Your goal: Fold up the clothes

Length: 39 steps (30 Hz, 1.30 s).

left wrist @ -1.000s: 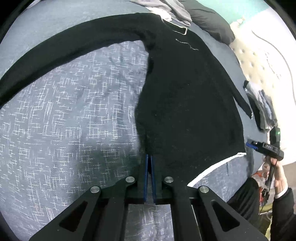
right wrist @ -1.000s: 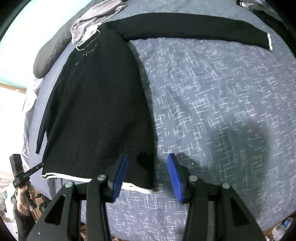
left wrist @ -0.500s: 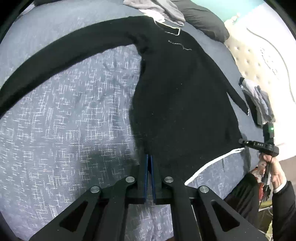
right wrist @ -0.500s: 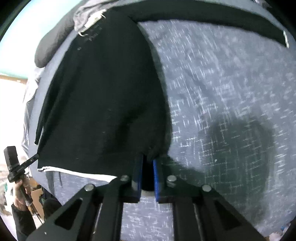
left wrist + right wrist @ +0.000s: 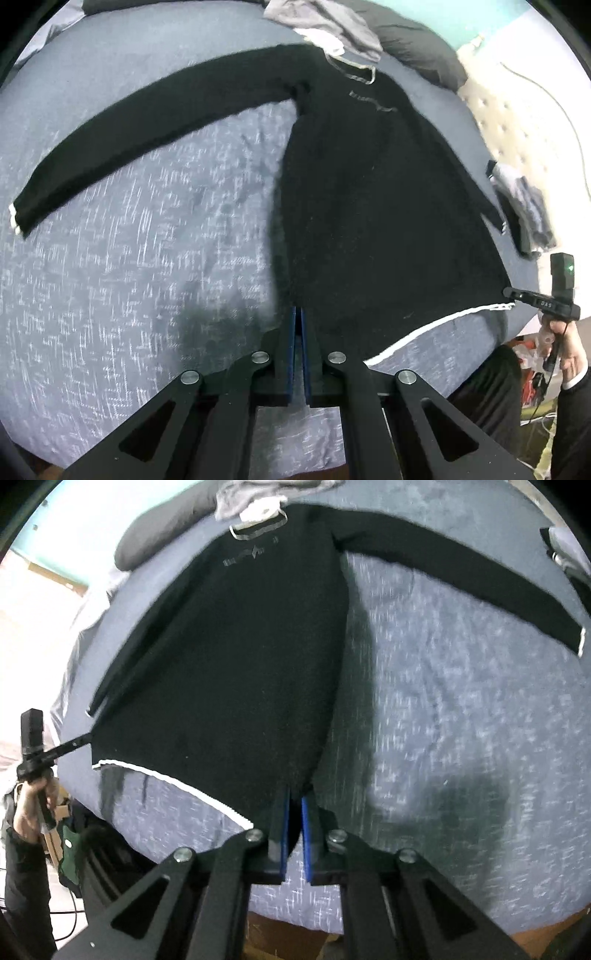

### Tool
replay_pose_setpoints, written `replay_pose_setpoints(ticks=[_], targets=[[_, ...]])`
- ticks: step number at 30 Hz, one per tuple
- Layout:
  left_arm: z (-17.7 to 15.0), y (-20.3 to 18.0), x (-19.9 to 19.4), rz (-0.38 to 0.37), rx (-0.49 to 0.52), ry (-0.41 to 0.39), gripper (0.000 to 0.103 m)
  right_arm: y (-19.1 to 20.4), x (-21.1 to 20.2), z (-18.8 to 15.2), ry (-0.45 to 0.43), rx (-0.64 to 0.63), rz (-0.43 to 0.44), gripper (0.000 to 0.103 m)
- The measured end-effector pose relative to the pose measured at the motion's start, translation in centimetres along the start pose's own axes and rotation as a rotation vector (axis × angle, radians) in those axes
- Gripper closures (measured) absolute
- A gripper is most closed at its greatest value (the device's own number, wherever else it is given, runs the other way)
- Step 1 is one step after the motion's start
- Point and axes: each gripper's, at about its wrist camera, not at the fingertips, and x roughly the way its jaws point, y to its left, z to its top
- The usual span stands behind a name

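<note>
A black long-sleeved sweater (image 5: 376, 206) lies flat on a blue-grey patterned bed cover (image 5: 140, 258), collar at the far end and white-trimmed hem (image 5: 424, 328) nearest me. My left gripper (image 5: 298, 317) is shut on the hem's left corner. My right gripper (image 5: 294, 801) is shut on the hem's right corner, with black cloth pinched between its blue pads (image 5: 283, 823). One sleeve (image 5: 147, 122) stretches out to the left, the other sleeve (image 5: 480, 579) to the right. Each wrist view shows the opposite gripper, held in a hand, at the far hem corner.
Grey clothing (image 5: 332, 18) and a dark pillow (image 5: 417, 44) lie beyond the collar. A small pile of dark and grey clothes (image 5: 524, 210) sits near the bed's right edge. The bed's near edge (image 5: 332, 926) is just below my grippers. A person's dark sleeve (image 5: 572, 424) shows at the right.
My right gripper, open a second ago around the hem corner, has shut on it and risen, lifting that corner. The left gripper stays shut on its corner and has lifted slightly.
</note>
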Motion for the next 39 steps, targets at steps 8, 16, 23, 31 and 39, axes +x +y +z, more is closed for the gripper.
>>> replay_pose_setpoints(ticks=[8, 16, 23, 31, 39], targets=[[-1.1, 1.3, 0.9, 0.024, -0.023, 0.02, 0.103, -1.2, 3.6, -0.6, 0.076, 0.032, -0.016, 0.098], [-0.8, 1.1, 2.5, -0.043, -0.048, 0.065, 0.1, -1.4, 2.5, -0.4, 0.043, 0.069, 0.016, 0.092], [-1.1, 0.5, 4.9, -0.085, -0.077, 0.125, 0.076, -3.3, 2.7, -0.6, 0.022, 0.17, 0.03, 0.062], [-1.0, 0.4, 6.4, -0.129, -0.125, 0.129, 0.078, -3.3, 3.8, -0.7, 0.055, 0.168, 0.051, 0.062], [-0.9, -1.7, 5.6, -0.107, -0.072, 0.117, 0.097, -2.6, 5.1, -1.2, 0.07, 0.137, 0.033, 0.091]])
